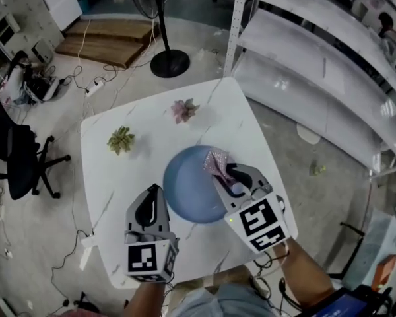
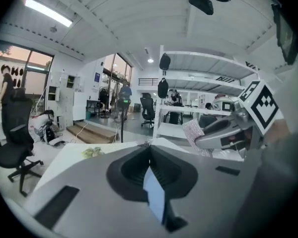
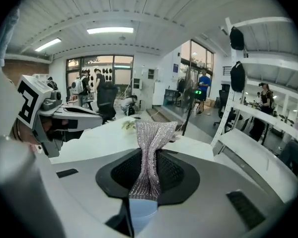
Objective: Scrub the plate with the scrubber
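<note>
A round blue plate (image 1: 188,189) is over the white table (image 1: 102,177), in front of me. My left gripper (image 1: 156,194) is shut on the plate's left rim. In the left gripper view a sliver of the blue plate (image 2: 155,198) shows between the jaws of that gripper (image 2: 151,182). My right gripper (image 1: 223,172) is shut on a pink glittery scrubber cloth (image 1: 217,160), which rests on the plate's upper right part. In the right gripper view the scrubber (image 3: 150,155) stands up between the jaws of that gripper (image 3: 149,175), with the blue plate (image 3: 141,214) below it.
A small green plant (image 1: 121,139) and a pinkish one (image 1: 184,109) lie on the far part of the table. A fan stand (image 1: 169,63) is on the floor beyond. White shelving (image 1: 317,78) runs along the right, and an office chair (image 1: 16,157) stands at the left.
</note>
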Demonstrator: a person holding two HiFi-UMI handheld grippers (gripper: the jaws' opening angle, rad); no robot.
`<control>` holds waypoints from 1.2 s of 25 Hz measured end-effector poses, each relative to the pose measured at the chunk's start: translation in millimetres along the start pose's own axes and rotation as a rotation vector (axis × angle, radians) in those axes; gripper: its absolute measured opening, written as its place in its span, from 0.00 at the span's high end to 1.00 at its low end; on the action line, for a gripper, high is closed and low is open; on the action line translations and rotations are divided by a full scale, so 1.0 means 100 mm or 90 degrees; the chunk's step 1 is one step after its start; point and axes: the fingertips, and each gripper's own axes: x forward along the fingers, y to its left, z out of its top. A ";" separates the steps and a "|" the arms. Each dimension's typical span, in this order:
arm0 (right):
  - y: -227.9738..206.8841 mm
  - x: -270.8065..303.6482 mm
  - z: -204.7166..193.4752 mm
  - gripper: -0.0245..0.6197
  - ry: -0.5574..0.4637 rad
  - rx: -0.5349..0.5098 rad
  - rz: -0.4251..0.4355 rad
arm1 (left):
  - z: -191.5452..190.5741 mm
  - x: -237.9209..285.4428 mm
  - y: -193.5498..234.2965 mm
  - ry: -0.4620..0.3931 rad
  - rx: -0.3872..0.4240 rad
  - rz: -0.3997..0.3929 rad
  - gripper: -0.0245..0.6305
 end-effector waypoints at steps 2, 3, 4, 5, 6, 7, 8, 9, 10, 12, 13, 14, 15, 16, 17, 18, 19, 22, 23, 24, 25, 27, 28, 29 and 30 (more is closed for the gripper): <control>-0.02 0.18 -0.18 0.81 0.049 -0.015 0.024 | -0.22 0.05 0.09 0.043 -0.024 0.019 0.95; -0.02 0.26 -0.27 0.81 0.072 -0.023 0.034 | -0.36 0.07 0.13 0.068 -0.037 0.028 0.95; -0.03 0.34 -0.35 0.81 0.090 -0.031 0.044 | -0.51 0.10 0.16 0.088 -0.048 0.033 0.95; -0.05 0.43 -0.41 0.81 0.103 -0.039 0.052 | -0.64 0.15 0.20 0.101 -0.057 0.033 0.95; -0.06 0.53 -0.46 0.81 0.113 -0.047 0.059 | -0.77 0.23 0.24 0.108 -0.064 0.029 0.95; -0.07 0.64 -0.51 0.81 0.122 -0.055 0.065 | -0.90 0.30 0.28 0.109 -0.071 0.022 0.93; -0.07 0.73 -0.56 0.81 0.132 -0.065 0.073 | -1.01 0.37 0.30 0.112 -0.079 0.015 0.90; -0.05 0.81 -0.62 0.80 0.145 -0.075 0.084 | -1.12 0.42 0.31 0.122 -0.088 0.011 0.86; -0.03 0.87 -0.68 0.80 0.161 -0.088 0.098 | -1.21 0.44 0.31 0.137 -0.097 0.011 0.82; 0.01 0.98 -0.80 0.80 0.196 -0.124 0.126 | -1.38 0.48 0.29 0.172 -0.111 0.014 0.78; 0.02 1.04 -0.84 0.80 0.212 -0.148 0.138 | -1.45 0.51 0.29 0.187 -0.113 0.017 0.78; 0.03 1.10 -0.87 0.80 0.228 -0.174 0.147 | -1.51 0.55 0.31 0.198 -0.112 0.021 0.78; 0.03 1.15 -0.91 0.80 0.243 -0.197 0.155 | -1.55 0.59 0.33 0.204 -0.110 0.027 0.78; 0.04 1.19 -0.93 0.80 0.256 -0.220 0.160 | -1.59 0.62 0.37 0.208 -0.109 0.034 0.78; 0.03 1.23 -0.96 0.80 0.270 -0.244 0.163 | -1.61 0.64 0.39 0.212 -0.110 0.039 0.81; 0.02 1.27 -0.98 0.80 0.284 -0.269 0.164 | -1.63 0.66 0.42 0.215 -0.109 0.043 0.85; 0.01 1.30 -1.00 0.80 0.300 -0.294 0.162 | -1.63 0.68 0.43 0.216 -0.104 0.044 0.87; -0.05 1.39 -1.08 0.80 0.362 -0.371 0.158 | -1.63 0.74 0.43 0.222 -0.098 0.037 0.92; -0.05 1.41 -1.12 0.80 0.383 -0.398 0.162 | -1.63 0.75 0.43 0.225 -0.105 0.032 0.93; -0.04 1.43 -1.15 0.80 0.403 -0.428 0.170 | -1.63 0.77 0.43 0.228 -0.112 0.028 0.93; -0.01 1.45 -1.19 0.80 0.421 -0.462 0.178 | -1.63 0.78 0.43 0.231 -0.119 0.024 0.93; 0.06 1.48 -1.21 0.81 0.450 -0.546 0.186 | -1.63 0.79 0.43 0.236 -0.127 0.017 0.93; 0.09 1.50 -1.21 0.81 0.460 -0.591 0.187 | -1.63 0.80 0.43 0.238 -0.129 0.013 0.93; 0.12 1.52 -1.20 0.82 0.470 -0.636 0.187 | -1.63 0.80 0.43 0.240 -0.132 0.009 0.93; 0.15 1.54 -1.19 0.82 0.477 -0.684 0.188 | -1.63 0.80 0.43 0.243 -0.135 0.005 0.93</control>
